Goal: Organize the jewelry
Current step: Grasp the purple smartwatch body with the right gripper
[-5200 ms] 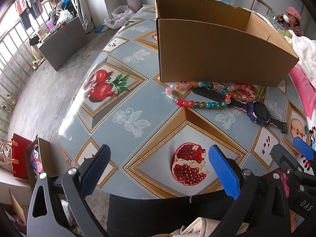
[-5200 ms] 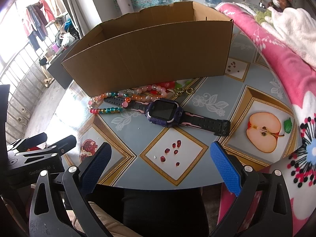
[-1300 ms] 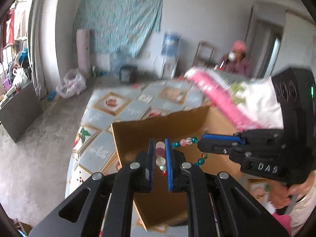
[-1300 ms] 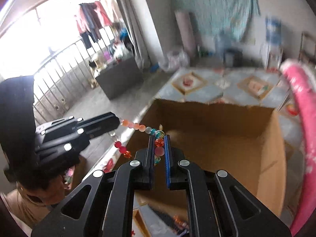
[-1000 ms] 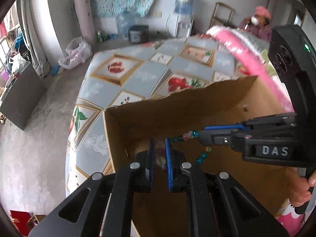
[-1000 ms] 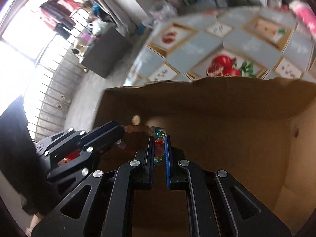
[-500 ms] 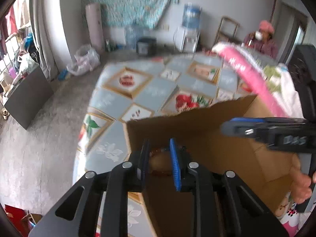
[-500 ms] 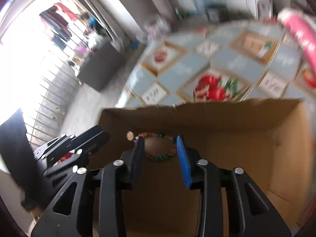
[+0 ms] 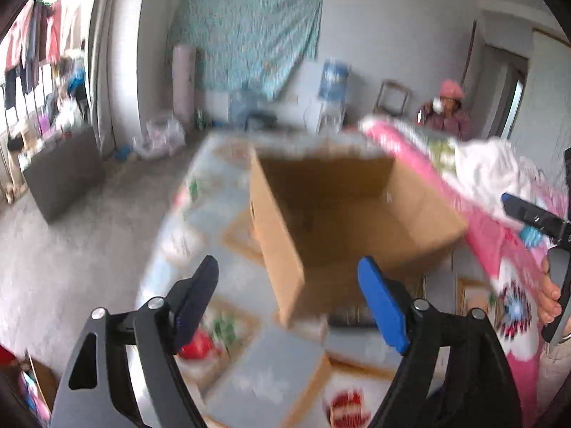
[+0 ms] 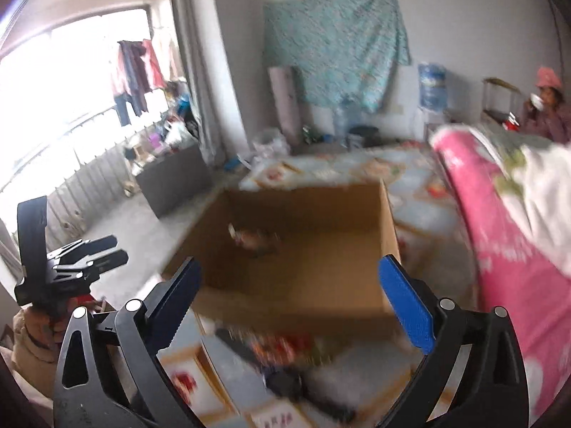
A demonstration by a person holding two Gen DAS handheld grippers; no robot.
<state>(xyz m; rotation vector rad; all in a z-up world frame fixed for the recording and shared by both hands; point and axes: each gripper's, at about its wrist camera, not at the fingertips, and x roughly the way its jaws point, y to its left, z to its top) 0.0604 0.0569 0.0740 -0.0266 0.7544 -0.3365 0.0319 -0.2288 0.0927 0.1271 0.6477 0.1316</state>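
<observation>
An open cardboard box [image 9: 357, 221] [image 10: 303, 271] stands on the patterned table. A string of coloured beads [image 10: 253, 239] lies blurred on its floor. My left gripper [image 9: 287, 285] hovers in front of the box's near corner, its jaws opening, with nothing between the blue pads. In front of the box's near wall, my right gripper [image 10: 289, 274] has its jaws opening wide, and they too hold nothing. A dark watch [image 10: 285, 381] and more colourful jewelry [image 10: 282, 346] lie blurred on the table before the box. Each view shows the other gripper at its edge.
The tablecloth [image 9: 249, 385] shows fruit tiles. A pink blanket [image 9: 499, 242] [image 10: 506, 235] lies along the box's right side. A grey cabinet [image 9: 60, 171] stands on the floor at left. A person [image 9: 449, 107] sits at the back right. A hand [image 9: 549, 303] holds the right gripper.
Both grippers were shut on the bead string over the box. They have opened wide, pulled back and tilted up; the beads now lie inside the box.
</observation>
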